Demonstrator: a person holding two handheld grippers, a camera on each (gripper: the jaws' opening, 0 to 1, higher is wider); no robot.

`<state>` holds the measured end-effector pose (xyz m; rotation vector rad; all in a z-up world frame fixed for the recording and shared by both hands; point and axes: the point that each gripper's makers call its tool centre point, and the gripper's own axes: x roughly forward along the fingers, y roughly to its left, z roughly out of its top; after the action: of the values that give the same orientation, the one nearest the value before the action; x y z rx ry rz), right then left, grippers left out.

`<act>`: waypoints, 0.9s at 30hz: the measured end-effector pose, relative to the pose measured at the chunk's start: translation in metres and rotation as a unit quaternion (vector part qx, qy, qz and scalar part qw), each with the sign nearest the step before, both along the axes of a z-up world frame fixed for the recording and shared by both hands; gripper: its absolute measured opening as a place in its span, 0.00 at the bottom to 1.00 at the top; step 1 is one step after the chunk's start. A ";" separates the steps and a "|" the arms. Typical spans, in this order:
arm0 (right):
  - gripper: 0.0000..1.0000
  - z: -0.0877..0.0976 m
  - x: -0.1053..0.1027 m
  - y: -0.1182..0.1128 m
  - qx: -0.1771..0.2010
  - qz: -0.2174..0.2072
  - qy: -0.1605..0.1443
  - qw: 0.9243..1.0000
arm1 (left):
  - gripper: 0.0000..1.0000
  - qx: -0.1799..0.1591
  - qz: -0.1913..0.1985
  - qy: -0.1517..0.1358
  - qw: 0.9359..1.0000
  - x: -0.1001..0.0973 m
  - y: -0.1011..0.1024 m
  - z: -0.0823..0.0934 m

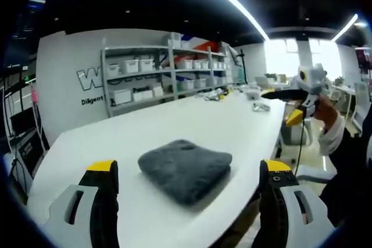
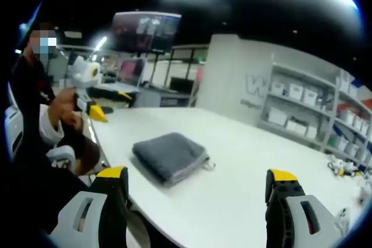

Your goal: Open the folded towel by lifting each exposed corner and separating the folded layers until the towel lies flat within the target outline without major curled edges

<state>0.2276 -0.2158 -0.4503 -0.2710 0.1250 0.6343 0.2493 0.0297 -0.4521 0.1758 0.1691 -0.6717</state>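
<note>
A folded dark grey towel [image 1: 185,168] lies on the white table [image 1: 192,120] near its edge. In the right gripper view the towel [image 2: 168,156] shows stacked layers along its near side and a small loop at one corner. My left gripper [image 1: 189,168] is open, its yellow-tipped jaws wide apart short of the towel. My right gripper [image 2: 197,173] is open too, with nothing between its jaws, and hangs back from the towel. A hand holds the right gripper [image 1: 302,105] off the table's side. The left gripper [image 2: 93,107] is held up beside the table.
Shelves with white bins [image 1: 168,74] stand behind the table. Small objects [image 1: 258,106] lie at the table's far end. The person [image 2: 40,114] sits at the table edge [image 2: 104,149], with a chair [image 2: 14,132] behind.
</note>
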 end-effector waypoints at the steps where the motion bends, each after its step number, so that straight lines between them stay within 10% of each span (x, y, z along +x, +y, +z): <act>1: 1.00 0.000 0.000 0.000 0.000 -0.001 0.000 1.000 | 1.00 0.002 -0.001 -0.002 1.000 0.001 -0.001 0.000; 27: 1.00 -0.001 0.001 0.000 -0.005 0.004 -0.001 1.000 | 0.85 0.050 -0.062 -0.004 0.997 0.019 -0.048 -0.019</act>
<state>0.2283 -0.2153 -0.4516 -0.2812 0.1243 0.6419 0.2678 -0.0187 -0.4707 0.2876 0.1847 -0.7855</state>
